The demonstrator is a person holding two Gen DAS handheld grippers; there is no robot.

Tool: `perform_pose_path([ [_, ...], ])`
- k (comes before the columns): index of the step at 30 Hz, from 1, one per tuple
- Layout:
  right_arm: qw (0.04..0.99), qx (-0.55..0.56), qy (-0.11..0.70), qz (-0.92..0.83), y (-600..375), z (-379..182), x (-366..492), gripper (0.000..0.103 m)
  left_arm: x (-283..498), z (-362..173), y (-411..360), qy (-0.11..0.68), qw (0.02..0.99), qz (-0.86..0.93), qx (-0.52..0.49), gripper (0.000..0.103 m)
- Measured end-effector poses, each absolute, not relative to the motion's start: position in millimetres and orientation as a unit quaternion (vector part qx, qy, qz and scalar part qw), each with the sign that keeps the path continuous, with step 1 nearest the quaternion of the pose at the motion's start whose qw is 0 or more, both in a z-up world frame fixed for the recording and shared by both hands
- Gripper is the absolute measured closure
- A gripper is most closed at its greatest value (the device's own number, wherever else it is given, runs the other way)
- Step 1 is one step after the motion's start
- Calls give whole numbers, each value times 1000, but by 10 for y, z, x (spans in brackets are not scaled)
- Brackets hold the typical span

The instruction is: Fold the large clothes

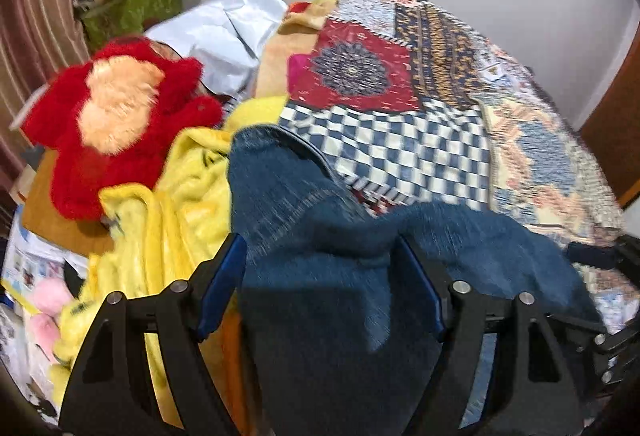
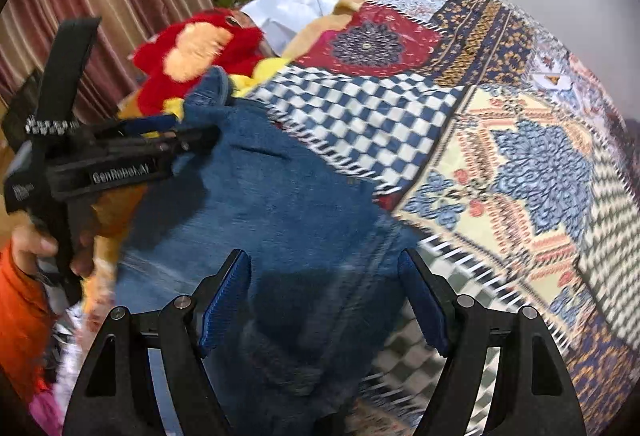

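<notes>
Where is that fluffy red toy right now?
The red plush toy sits left of the jeans in both views, on the yellow blanket beside the patchwork quilt.

Both hand-held grippers hold their fingers spread wide: the left hand-held gripper and the right hand-held gripper.

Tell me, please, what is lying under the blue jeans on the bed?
The jeans lie on the patchwork quilt, over its blue-and-white checked patch. On their left side they overlap a yellow blanket. Whatever lies directly beneath the denim is covered.
</notes>
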State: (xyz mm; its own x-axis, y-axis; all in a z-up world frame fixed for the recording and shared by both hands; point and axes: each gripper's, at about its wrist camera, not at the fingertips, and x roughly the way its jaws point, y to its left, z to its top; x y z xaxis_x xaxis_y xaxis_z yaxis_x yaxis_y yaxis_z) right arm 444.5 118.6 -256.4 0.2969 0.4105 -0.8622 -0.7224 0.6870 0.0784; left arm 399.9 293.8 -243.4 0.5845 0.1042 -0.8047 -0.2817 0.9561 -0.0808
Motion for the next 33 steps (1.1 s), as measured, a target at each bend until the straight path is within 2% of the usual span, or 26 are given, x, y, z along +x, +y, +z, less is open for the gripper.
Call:
perform_pose_path([
  [1, 788, -170, 471, 358, 1171, -2596, 4469, 28, 4014, -2450, 2944, 441, 885, 113, -94, 16],
  [5, 778, -130, 487, 375, 975, -2647, 4569, 26, 3995, -2442, 2993, 438, 886, 114, -100, 15],
  [12, 794, -119, 478, 356, 697, -2442, 4464, 26, 3639, -2009, 2912, 408, 899, 150, -44, 16],
  [17, 832, -141, 423, 330, 521, -2005, 4184, 26, 3208, -1581, 2818, 376, 916, 135, -51, 16],
  [22, 866, -96, 349, 345, 242, -1340, 3691, 26, 2608, -1025, 2596, 311, 941, 103, -81, 16],
  [28, 901, -39, 228, 367, -133, -546, 2903, 26, 1794, -307, 2162, 210, 972, 73, -72, 16],
  [33, 912, 3, 147, 383, -443, -111, 2224, 26, 1160, 20, 1810, 141, 986, 62, -65, 16],
])
